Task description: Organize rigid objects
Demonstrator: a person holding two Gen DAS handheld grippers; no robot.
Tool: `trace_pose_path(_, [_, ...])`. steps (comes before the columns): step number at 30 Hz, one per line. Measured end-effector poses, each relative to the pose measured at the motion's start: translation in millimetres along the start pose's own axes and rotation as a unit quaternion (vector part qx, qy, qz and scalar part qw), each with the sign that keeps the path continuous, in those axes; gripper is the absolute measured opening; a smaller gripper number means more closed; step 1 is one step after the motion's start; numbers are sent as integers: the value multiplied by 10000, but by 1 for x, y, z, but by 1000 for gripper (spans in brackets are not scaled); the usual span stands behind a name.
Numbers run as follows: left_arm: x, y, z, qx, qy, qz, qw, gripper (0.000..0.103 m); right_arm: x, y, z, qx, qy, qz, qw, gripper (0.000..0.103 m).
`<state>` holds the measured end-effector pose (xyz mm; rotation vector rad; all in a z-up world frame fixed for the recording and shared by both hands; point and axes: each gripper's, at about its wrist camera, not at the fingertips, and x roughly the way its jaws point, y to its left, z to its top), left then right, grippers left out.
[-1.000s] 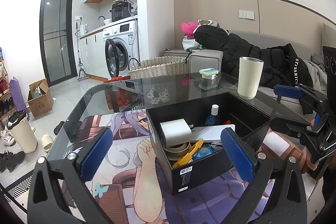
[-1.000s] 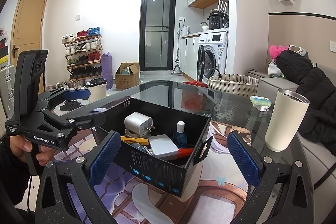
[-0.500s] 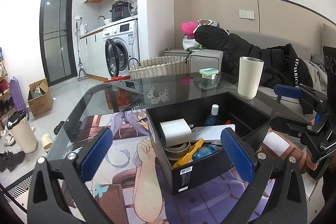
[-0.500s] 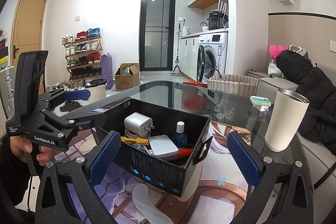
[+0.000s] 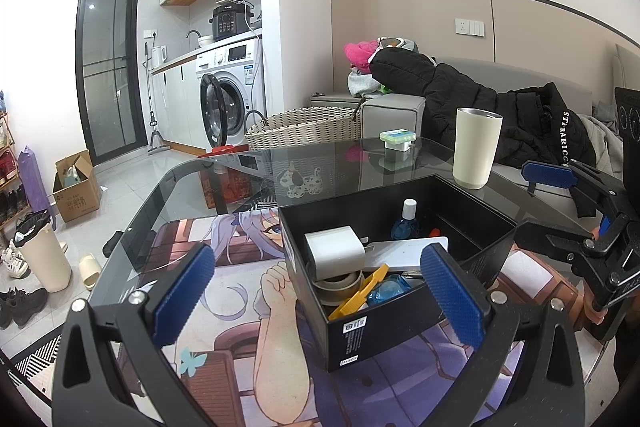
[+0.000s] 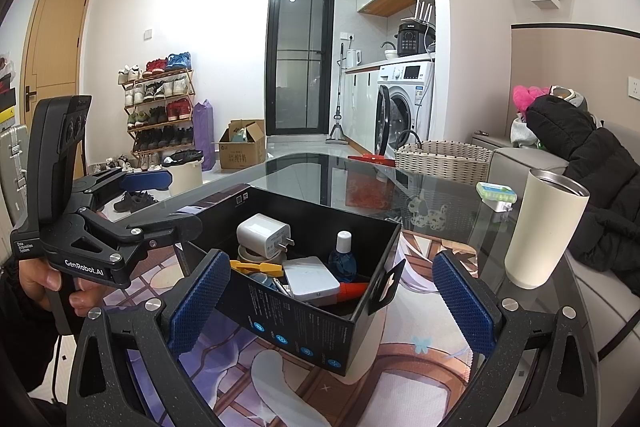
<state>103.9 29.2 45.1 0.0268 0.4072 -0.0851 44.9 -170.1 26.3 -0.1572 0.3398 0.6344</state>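
A black open box (image 5: 384,327) stands on the anime-print mat. It holds a white charger (image 5: 334,251), a blue bottle (image 5: 405,223), a white flat case (image 5: 408,251), a yellow tool (image 5: 356,297) and a tape roll (image 5: 340,281). My left gripper (image 5: 318,293) is open, its blue pads wide on either side of the box's near corner, holding nothing. In the right wrist view the box (image 6: 304,319) sits just beyond my open, empty right gripper (image 6: 331,301). Each gripper appears in the other's view, hand-held beside the box: the right gripper (image 5: 540,203) and the left gripper (image 6: 168,203).
A cream tumbler (image 5: 476,147) and a small green-and-white box (image 5: 397,139) stand on the glass table (image 5: 320,163) behind the black box. A wicker basket (image 5: 304,133) and a sofa with black jackets (image 5: 500,115) lie beyond the table's far edge.
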Motion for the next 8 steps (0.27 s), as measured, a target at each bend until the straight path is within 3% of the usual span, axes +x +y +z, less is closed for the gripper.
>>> trace_pose_path(8, [1, -3, -3, 71, -10, -7, 10000, 103, 0, 0, -1, -10, 14, 3, 10000, 103])
